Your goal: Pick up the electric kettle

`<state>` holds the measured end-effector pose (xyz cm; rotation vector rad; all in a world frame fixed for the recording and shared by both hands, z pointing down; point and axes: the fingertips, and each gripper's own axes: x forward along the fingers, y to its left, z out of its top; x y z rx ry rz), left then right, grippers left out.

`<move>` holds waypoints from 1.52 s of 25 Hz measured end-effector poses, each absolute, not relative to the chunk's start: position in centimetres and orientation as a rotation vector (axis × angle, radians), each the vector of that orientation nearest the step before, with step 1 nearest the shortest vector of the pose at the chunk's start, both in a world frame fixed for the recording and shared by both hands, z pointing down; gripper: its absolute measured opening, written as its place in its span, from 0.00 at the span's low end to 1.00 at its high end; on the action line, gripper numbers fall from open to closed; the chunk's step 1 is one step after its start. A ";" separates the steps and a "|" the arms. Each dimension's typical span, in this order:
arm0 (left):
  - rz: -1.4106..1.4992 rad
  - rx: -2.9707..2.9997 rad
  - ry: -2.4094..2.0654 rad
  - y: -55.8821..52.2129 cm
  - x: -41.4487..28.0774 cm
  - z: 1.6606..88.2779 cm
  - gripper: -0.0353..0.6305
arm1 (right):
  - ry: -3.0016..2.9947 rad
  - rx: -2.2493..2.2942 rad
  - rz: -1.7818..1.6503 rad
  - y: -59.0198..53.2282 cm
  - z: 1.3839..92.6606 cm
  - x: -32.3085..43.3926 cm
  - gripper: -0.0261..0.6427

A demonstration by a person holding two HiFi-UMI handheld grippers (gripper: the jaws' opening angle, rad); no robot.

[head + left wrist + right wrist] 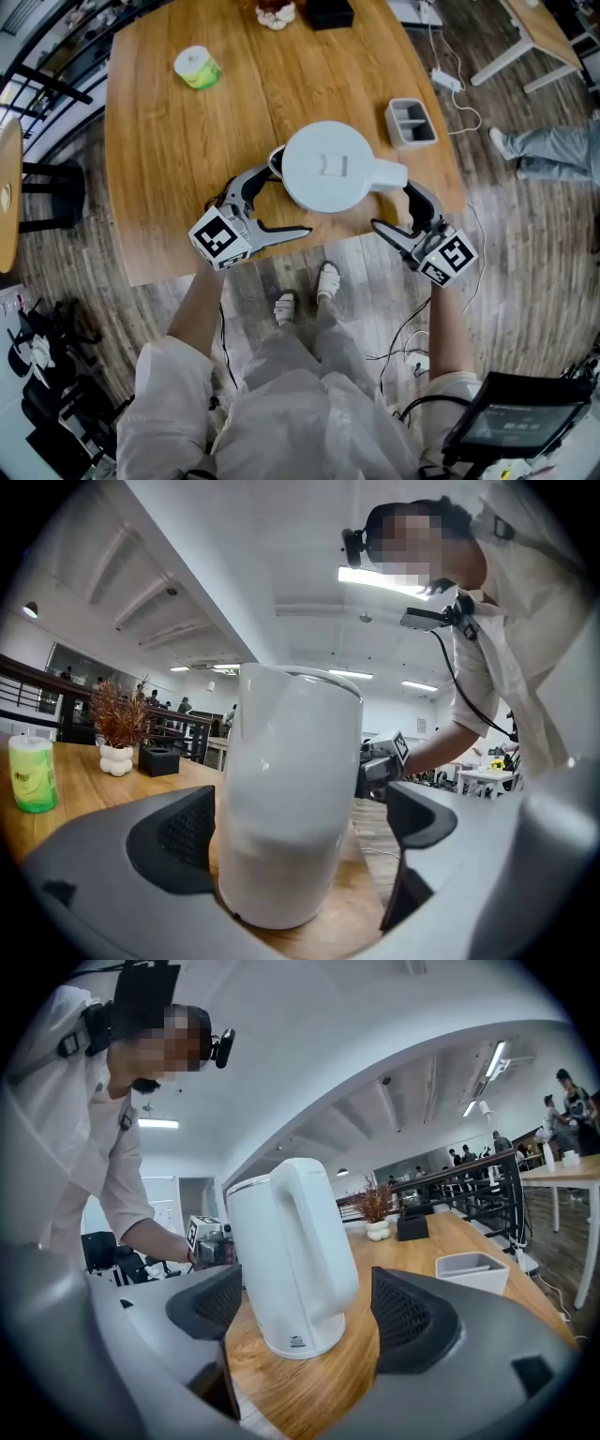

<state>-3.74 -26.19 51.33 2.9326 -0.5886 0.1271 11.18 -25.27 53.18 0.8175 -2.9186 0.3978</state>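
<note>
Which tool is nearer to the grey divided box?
Right. The right tool is beside the kettle, toward the grey box; the left tool is on the kettle's far side.

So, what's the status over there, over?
Left gripper open, right gripper open, either side of kettle. Kettle upright on table, not yet lifted. Nothing blocking.

Bright, even office light across my three feeds, with heavy fisheye bend.

Ceiling strip lights [384, 578] flood both gripper views from above. They leave soft highlights on the white electric kettle [281, 799] and a grey shade over its lower half. In my head view the wooden table [169, 159] is flatly lit, and the floor [525, 244] shows a pale sheen. Straight lines bow near every edge, the gripper views' corners fall to black, and their nearest grey foreground is soft and out of focus.
</note>
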 end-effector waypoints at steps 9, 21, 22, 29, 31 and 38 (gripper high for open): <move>0.122 2.978 -0.569 -27.7 -3.2 51.1 0.93 | -2.944 0.769 0.343 -27.1 53.2 11.2 0.65; 0.142 3.056 -0.418 -29.0 -1.3 50.5 0.93 | -2.950 0.665 0.268 -28.6 53.1 10.6 0.65; 0.138 3.060 -0.406 -29.0 -1.2 50.4 0.93 | -2.943 0.650 0.258 -28.5 53.2 10.5 0.65; 0.193 3.099 -0.344 -28.7 -0.9 51.1 0.93 | -2.953 0.620 0.207 -29.8 53.0 10.4 0.65; 0.193 3.104 -0.330 -28.6 -0.7 51.3 0.93 | -2.958 0.594 0.181 -30.0 52.7 10.1 0.65; 0.186 3.109 -0.300 -28.7 -0.4 51.2 0.93 | -2.962 0.479 0.122 -30.5 52.5 9.1 0.65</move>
